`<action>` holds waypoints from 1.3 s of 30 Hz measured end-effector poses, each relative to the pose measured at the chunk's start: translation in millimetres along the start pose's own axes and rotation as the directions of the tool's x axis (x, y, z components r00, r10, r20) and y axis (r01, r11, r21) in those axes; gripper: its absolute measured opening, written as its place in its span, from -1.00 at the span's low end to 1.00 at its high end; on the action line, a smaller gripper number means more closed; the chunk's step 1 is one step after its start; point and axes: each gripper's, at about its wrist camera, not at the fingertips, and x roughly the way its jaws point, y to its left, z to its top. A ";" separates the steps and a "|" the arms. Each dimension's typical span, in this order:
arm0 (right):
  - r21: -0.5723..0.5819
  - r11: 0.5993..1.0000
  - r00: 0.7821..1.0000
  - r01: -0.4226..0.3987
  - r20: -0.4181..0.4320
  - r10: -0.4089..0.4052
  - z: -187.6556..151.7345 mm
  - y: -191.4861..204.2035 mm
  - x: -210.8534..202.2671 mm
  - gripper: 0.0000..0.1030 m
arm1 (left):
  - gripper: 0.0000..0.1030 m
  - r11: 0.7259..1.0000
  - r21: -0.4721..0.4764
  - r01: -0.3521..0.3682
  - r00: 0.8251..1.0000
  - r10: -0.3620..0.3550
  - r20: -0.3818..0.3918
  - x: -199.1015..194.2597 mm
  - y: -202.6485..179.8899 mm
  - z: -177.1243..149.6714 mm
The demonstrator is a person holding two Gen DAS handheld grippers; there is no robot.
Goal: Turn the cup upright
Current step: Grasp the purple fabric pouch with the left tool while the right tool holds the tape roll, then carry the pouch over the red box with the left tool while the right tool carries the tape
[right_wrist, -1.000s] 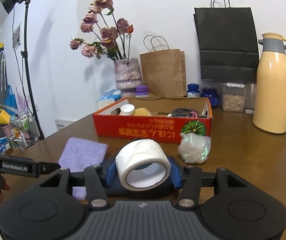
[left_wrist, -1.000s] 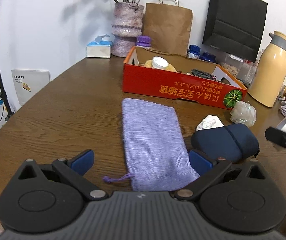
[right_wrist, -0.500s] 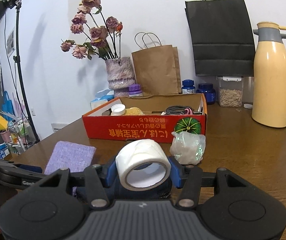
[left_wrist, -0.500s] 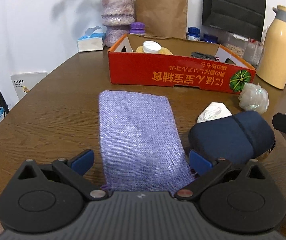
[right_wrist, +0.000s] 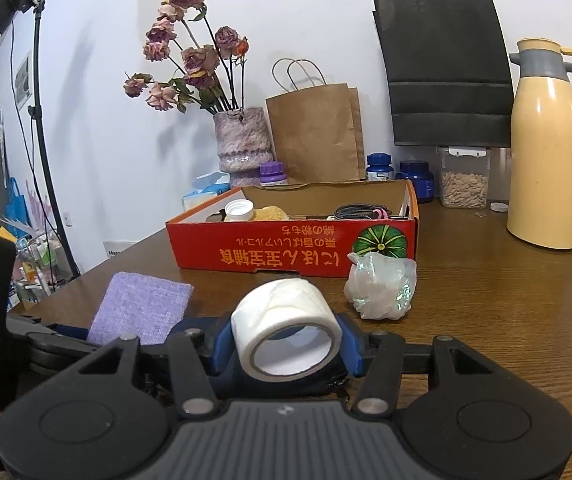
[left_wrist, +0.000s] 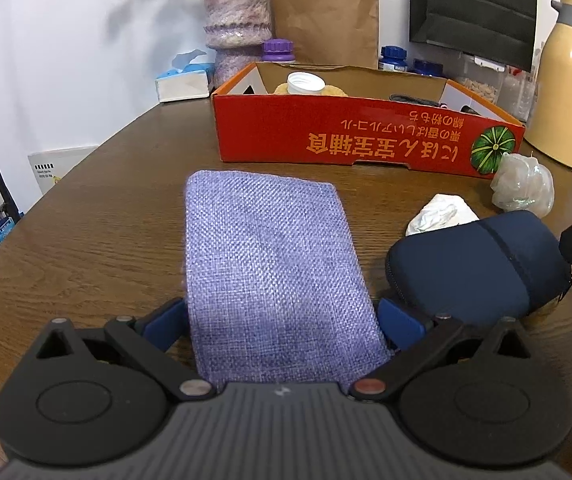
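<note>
Since the earlier frame the left hand-held gripper (left_wrist: pixel 282 320) has advanced and dipped over the purple woven pouch (left_wrist: pixel 274 264), which now fills more of its view and lies between the wide-spread blue pads with neither pad pressing on it. The right hand-held gripper (right_wrist: pixel 286 344) has kept its place. Its blue pads are closed on the white paper cup (right_wrist: pixel 286 336), which lies on its side with the open mouth facing the camera and the base pointing toward 12 o'clock. The cup sits above a dark blue zip case (left_wrist: pixel 477 268); contact between them cannot be judged. On the brown tabletop (right_wrist: pixel 485 288), a crumpled clear plastic bag (right_wrist: pixel 379 286) lies at 1 o'clock from the cup, just beside the red cardboard box (right_wrist: pixel 286 252) at 12 o'clock. A crumpled white tissue (left_wrist: pixel 441 214) rests just beyond the case in the left wrist view. A cream thermos jug (right_wrist: pixel 545 152) stands at 2 o'clock, well apart. A vase of dried roses (right_wrist: pixel 242 144), a brown paper bag (right_wrist: pixel 313 132) and a black paper bag (right_wrist: pixel 441 68) line the wall behind the box.
</note>
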 end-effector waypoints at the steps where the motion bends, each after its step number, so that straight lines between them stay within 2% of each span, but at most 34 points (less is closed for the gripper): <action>1: -0.001 1.000 1.000 0.002 0.000 -0.002 -0.3 0.3 0.1 0.02 | 0.96 1.000 -0.002 0.004 1.000 -0.004 0.000 -1.1 0.3 -0.2; 6: -0.004 1.000 1.000 0.006 0.005 -0.006 -1.2 1.8 -0.1 0.02 | 0.62 1.000 -0.005 0.014 1.000 -0.014 0.022 -8.8 -2.7 -3.0; 9: -0.006 1.000 1.000 0.007 0.008 -0.007 -1.4 2.3 0.2 0.02 | 0.32 1.000 -0.023 0.015 0.999 -0.014 0.036 -13.5 -0.1 -4.4; 12: -0.006 1.000 1.000 0.011 0.004 -0.011 -1.6 1.9 0.0 0.02 | 0.00 0.999 -0.034 0.015 0.999 -0.014 0.045 -17.2 3.7 -5.9; 14: -0.006 1.000 1.000 0.016 0.000 -0.016 -1.7 1.9 0.5 0.02 | -0.35 0.999 -0.040 0.036 0.998 -0.034 0.049 -20.2 7.1 -6.9; 16: -0.007 1.000 1.000 0.022 -0.004 -0.022 -1.7 2.5 1.5 0.02 | -0.56 0.997 -0.048 0.063 0.997 -0.060 0.049 -22.2 10.6 -7.8; 21: -0.009 0.999 0.999 0.036 -0.009 -0.036 -2.4 2.9 3.6 0.02 | -0.65 0.994 -0.058 0.088 0.995 -0.085 0.057 -27.7 18.3 -9.0; 28: -0.014 0.999 0.999 0.052 -0.005 -0.052 -2.5 4.3 3.8 0.02 | -0.66 0.991 -0.071 0.110 0.991 -0.103 0.087 -39.4 33.2 -5.0; 39: -0.051 0.996 0.997 0.073 0.026 -0.072 4.7 15.6 -1.0 0.02 | -0.66 0.988 -0.067 0.139 0.979 -0.126 0.161 -56.1 53.8 22.4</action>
